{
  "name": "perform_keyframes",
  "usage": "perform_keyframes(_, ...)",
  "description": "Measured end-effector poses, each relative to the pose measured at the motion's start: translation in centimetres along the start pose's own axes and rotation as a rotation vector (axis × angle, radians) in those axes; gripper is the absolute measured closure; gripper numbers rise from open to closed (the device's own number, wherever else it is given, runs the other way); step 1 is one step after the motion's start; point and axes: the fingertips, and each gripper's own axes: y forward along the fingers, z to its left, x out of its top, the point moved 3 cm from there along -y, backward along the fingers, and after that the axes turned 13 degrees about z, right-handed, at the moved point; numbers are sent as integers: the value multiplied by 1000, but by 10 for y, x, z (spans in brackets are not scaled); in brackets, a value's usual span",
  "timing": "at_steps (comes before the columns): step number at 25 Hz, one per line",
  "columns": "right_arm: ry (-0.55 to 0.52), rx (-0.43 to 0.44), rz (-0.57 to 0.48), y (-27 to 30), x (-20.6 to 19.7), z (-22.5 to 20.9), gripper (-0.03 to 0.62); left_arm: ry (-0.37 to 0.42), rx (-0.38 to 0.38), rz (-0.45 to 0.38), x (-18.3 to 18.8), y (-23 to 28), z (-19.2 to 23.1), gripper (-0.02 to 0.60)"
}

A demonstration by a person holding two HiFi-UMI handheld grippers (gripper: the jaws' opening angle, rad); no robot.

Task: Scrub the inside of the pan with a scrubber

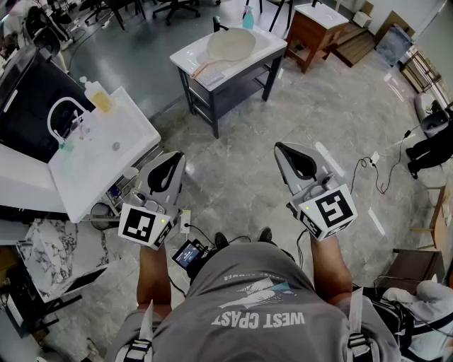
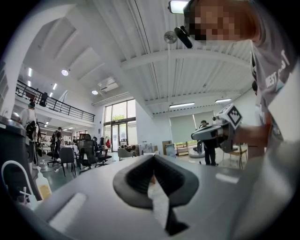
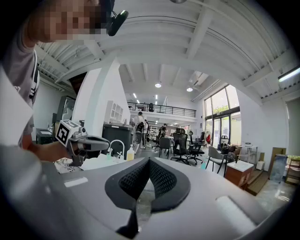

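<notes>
A pale round pan (image 1: 231, 44) lies on a white-topped table (image 1: 271, 44) far ahead of me, its handle (image 1: 203, 69) pointing toward the front left. I cannot make out a scrubber. Both grippers hang over the tiled floor, well short of that table. My left gripper (image 1: 167, 172) has its jaws shut with nothing between them, as the left gripper view (image 2: 153, 180) also shows. My right gripper (image 1: 297, 162) is shut and empty too, pads meeting in the right gripper view (image 3: 148, 180). Each gripper sees the other: right gripper (image 2: 218, 131), left gripper (image 3: 80, 140).
A white sink unit (image 1: 134, 138) with a faucet (image 1: 59, 113) and a soap bottle (image 1: 99, 96) stands at my left. A blue bottle (image 1: 248, 17) sits behind the pan. A wooden cabinet (image 1: 315, 32) is at the back right. Cables (image 1: 379, 173) trail on the floor.
</notes>
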Motion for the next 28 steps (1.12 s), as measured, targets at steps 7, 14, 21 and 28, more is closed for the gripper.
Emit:
perform_keyframes(7,-2,-3,-2,4,0,7,594,-2,-4,6,-8,-4,3,580)
perform_keyframes(14,6,-10,1,10,1,15,594,-3,-10,5,-12,-10,10,578)
perform_keyframes(21,49,-20,-18,17,4,23,592,-7,-22,2,-17,-19,18,580)
perform_keyframes(28,80,-16,-45,19,4,38,592,-14,-50,-5,-26,-27,24,580)
